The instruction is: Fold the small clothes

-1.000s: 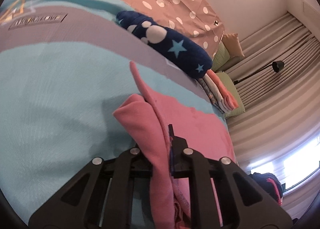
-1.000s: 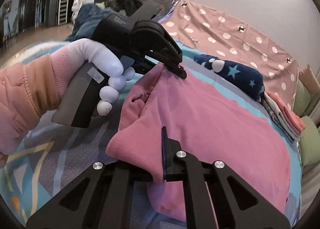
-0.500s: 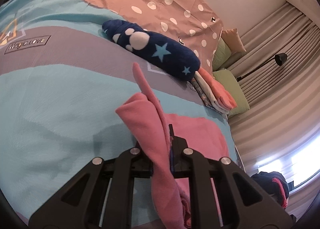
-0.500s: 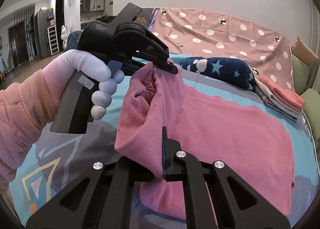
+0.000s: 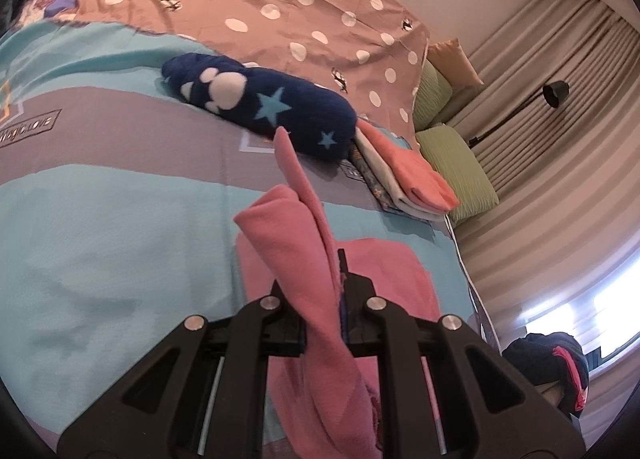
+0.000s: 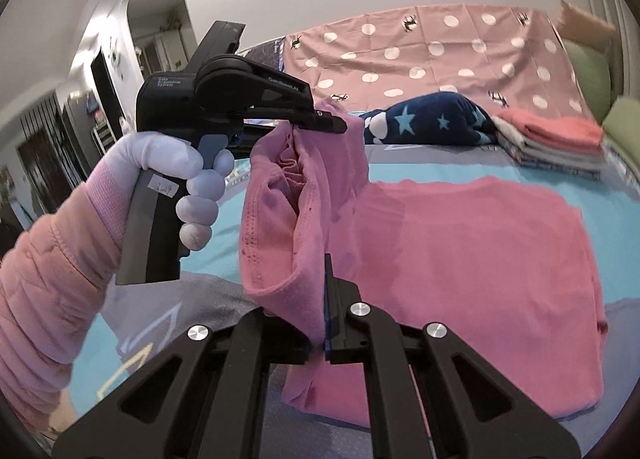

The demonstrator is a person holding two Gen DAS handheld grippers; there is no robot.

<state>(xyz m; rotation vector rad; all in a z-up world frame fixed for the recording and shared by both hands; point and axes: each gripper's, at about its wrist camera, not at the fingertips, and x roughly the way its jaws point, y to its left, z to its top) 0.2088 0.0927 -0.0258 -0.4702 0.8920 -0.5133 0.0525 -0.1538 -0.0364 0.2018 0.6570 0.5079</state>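
A pink garment (image 6: 460, 243) lies on the bed, its near edge lifted off the cover. My left gripper (image 5: 330, 299) is shut on one corner of that edge, and the pink cloth (image 5: 296, 227) stands up between its jaws. The left gripper also shows in the right wrist view (image 6: 332, 123), held in a white-gloved hand. My right gripper (image 6: 322, 299) is shut on the other corner of the lifted edge, which hangs in folds between the two grippers.
A rolled navy blanket with stars (image 5: 260, 107) lies further back on the bed. A stack of folded clothes (image 5: 404, 175) sits beside it, near green pillows (image 5: 456, 171). A pink dotted sheet (image 5: 280, 11) covers the far side. Curtains and a floor lamp (image 5: 554, 93) stand at right.
Both grippers have risen with the pink edge, lifting it higher off the bed. Both views have tilted up, showing more of the wall and the room.
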